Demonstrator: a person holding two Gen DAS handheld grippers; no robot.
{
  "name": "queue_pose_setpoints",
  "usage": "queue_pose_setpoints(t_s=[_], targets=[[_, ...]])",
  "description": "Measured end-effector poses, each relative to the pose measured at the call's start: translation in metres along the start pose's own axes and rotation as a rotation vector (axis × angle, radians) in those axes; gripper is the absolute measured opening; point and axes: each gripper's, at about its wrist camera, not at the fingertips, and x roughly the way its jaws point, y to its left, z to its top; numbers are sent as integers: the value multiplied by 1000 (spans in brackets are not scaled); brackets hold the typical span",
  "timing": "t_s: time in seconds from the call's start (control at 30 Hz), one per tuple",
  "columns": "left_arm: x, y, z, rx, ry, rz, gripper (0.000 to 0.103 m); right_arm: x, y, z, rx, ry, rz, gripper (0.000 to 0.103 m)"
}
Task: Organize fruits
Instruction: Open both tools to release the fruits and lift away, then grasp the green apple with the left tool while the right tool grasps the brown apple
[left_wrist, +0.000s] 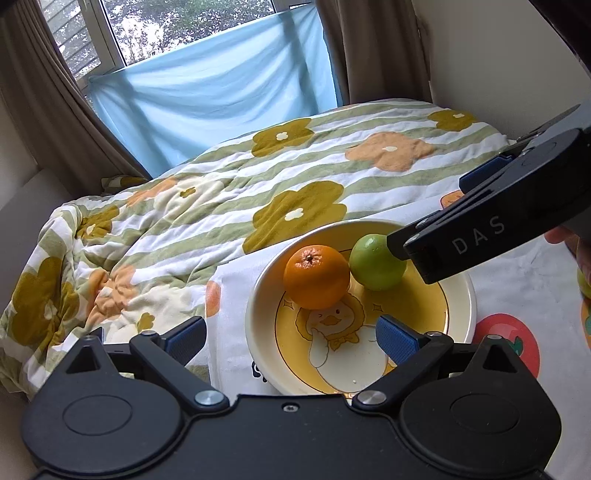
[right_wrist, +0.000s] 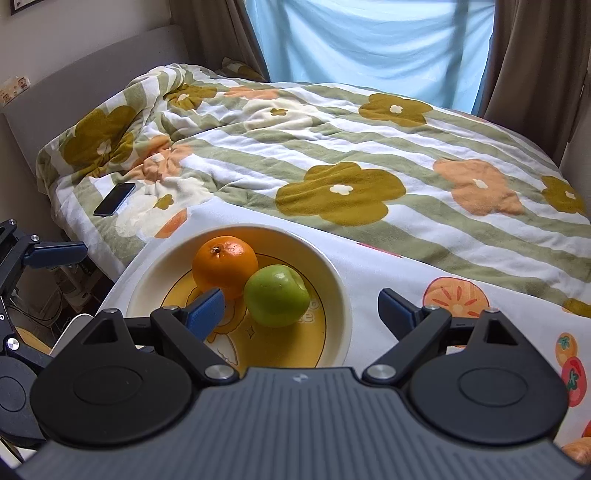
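Observation:
An orange (left_wrist: 316, 277) and a green apple (left_wrist: 375, 263) lie side by side, touching, in a cream plate (left_wrist: 258, 314) with a yellow duck picture. The right wrist view shows the same orange (right_wrist: 224, 266), apple (right_wrist: 276, 295) and plate (right_wrist: 338, 295). My left gripper (left_wrist: 291, 334) is open and empty, low over the plate's near rim. My right gripper (right_wrist: 301, 308) is open and empty, its fingers either side of the apple and a little behind it, not touching. The right gripper's body (left_wrist: 498, 210) reaches in from the right in the left wrist view.
The plate stands on a white cloth with fruit prints (right_wrist: 406, 266), next to a bed with a flowered striped quilt (right_wrist: 332, 147). A dark phone (right_wrist: 114, 198) lies on the quilt at left. Another fruit (right_wrist: 578, 452) shows at the lower right edge. Curtains and a blue sheet hang behind.

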Motion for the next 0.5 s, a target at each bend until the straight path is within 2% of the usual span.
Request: queue_pose_setpoints(t_s=[0.23,0.3,0.5], targets=[[-42,-13,1,-60,-25,42,100,-51,-10,-20,7,-38,-24,103],[-54,-20,3,-73,-30,60,100,-71,-18,-29,17,-73,-39,103],[-92,-51,8,-127,-51,80,100,-124,-48,-52,43,-102,-76,103]])
